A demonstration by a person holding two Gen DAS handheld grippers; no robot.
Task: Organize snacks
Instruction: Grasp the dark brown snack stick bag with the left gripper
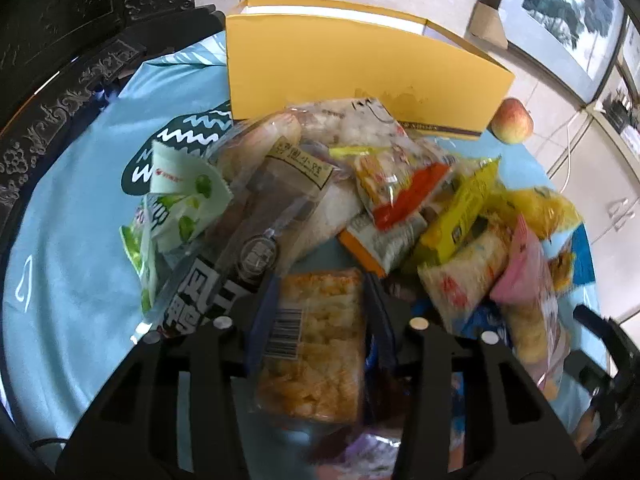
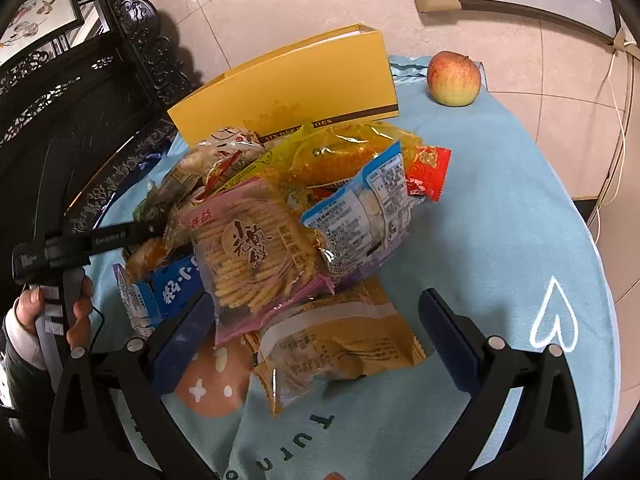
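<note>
Left tongs (image 1: 320,320) are pinching a clear pack of orange crackers (image 1: 316,344) at the lower centre of the left wrist view. Right tongs (image 2: 316,336) stand spread over a yellow packet (image 2: 340,352), touching nothing. The snack pile (image 2: 288,208) lies on the blue-covered surface (image 2: 520,220), in front of the yellow box (image 2: 288,84) and left of an apple (image 2: 454,78). I think the slippery wrapper could slide out, or neighbouring bags could be dragged along, because they overlap. A hand (image 2: 52,312) at lower left grips the left handle, pointing steeply down.
</note>
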